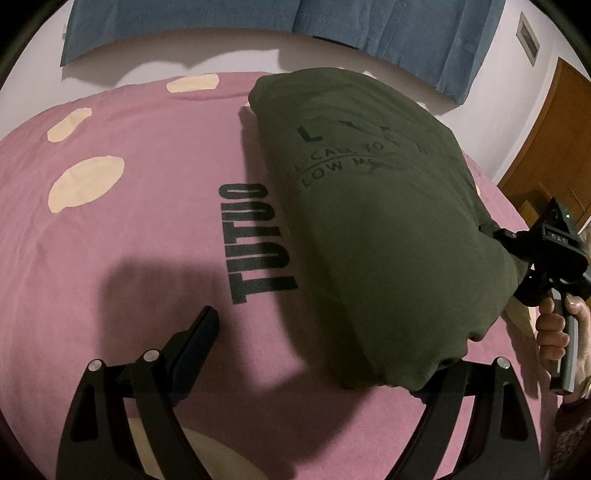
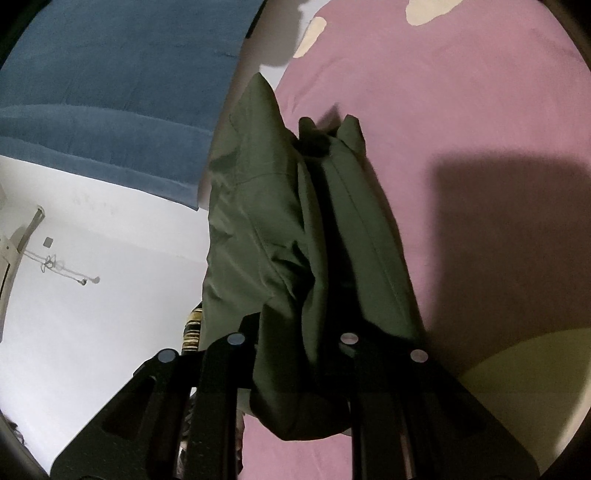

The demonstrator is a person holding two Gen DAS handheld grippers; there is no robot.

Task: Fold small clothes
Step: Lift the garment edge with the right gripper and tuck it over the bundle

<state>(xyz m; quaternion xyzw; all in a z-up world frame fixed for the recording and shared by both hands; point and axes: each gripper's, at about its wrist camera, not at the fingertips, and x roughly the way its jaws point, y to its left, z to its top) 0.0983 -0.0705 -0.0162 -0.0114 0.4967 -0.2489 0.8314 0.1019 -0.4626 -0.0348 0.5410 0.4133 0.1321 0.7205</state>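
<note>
An olive-green T-shirt (image 1: 373,229), folded over on itself with dark lettering showing on its upper face, is lying across a pink bedspread (image 1: 147,229) that is carrying cream patches and the black word TUTUO (image 1: 258,243). The shirt is sitting on the right half of the bed in the left wrist view, its near hem hanging down over the right finger of the left tongs (image 1: 317,354). Those left tongs are standing wide, with the left finger (image 1: 201,332) resting bare above the pink cloth and gripping nothing; whether the covered right finger is touching the fabric cannot be told. At the shirt's right edge the right tongs (image 2: 295,354) are pinching narrowly on a bunched fold of the green fabric, which is filling the gap between the arms in the right wrist view and trailing away toward the pink cover. A hand (image 1: 554,332) is wrapping around the handle of the right tongs at the frame's right edge. Behind the bed a blue cloth (image 1: 221,29) is hanging against a white wall, and a wooden door (image 1: 546,147) is showing at the far right.
</note>
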